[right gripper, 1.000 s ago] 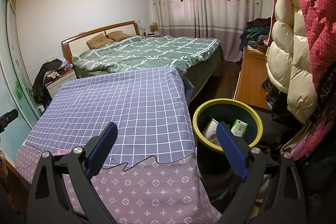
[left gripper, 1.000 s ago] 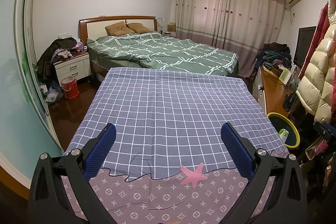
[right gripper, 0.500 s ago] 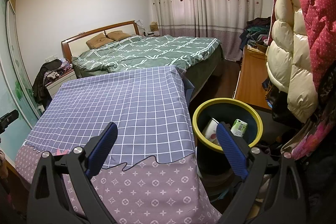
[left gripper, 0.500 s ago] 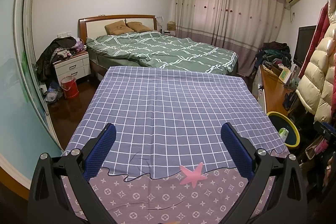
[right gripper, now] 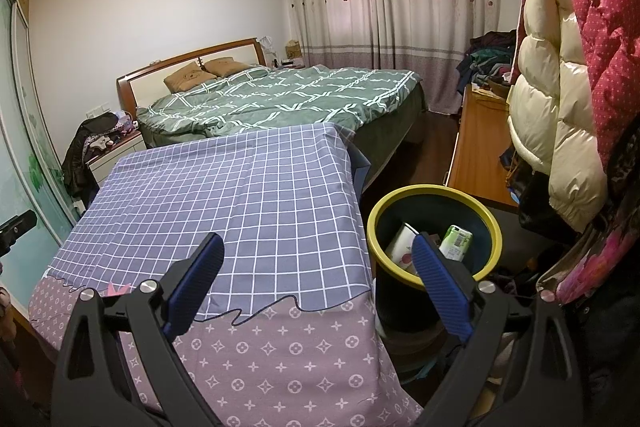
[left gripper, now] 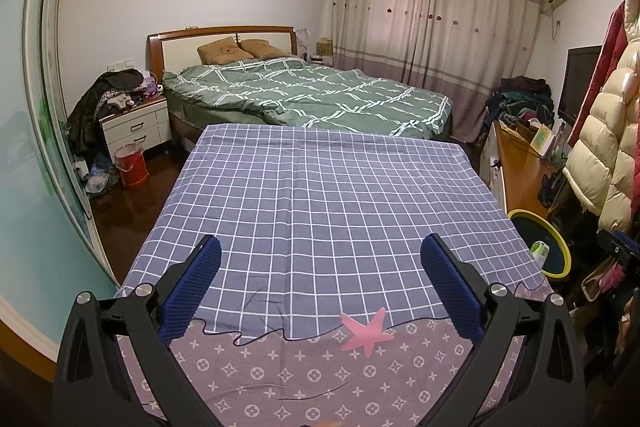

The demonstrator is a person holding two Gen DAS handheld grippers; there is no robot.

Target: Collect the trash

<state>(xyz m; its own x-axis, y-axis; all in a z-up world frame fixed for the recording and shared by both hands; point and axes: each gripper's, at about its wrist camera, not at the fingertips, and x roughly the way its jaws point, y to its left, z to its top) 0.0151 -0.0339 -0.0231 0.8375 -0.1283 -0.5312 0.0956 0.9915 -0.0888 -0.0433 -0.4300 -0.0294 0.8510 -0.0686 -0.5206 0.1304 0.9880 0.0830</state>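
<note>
A dark bin with a yellow rim (right gripper: 436, 193) stands right of the cloth-covered table (right gripper: 240, 195). It holds a green-white packet (right gripper: 456, 241) and a white carton (right gripper: 402, 245). The bin also shows in the left wrist view (left gripper: 538, 239), with the packet (left gripper: 540, 251) at its rim. My right gripper (right gripper: 316, 253) is open and empty, over the table's right front corner, its right finger in front of the bin. My left gripper (left gripper: 320, 259) is open and empty above the table's front middle. No trash shows on the cloth.
A green-quilted bed (left gripper: 312, 99) lies beyond the table. A white nightstand (left gripper: 136, 127) and red bucket (left gripper: 130, 165) are at the left. A wooden desk (right gripper: 476, 147) and hanging puffy coats (right gripper: 560, 87) crowd the right. A pink star (left gripper: 366, 331) is printed on the cloth.
The left wrist view has drifted slightly, so the table sits a little lower in frame. The right gripper has barely moved. Both stay open.
</note>
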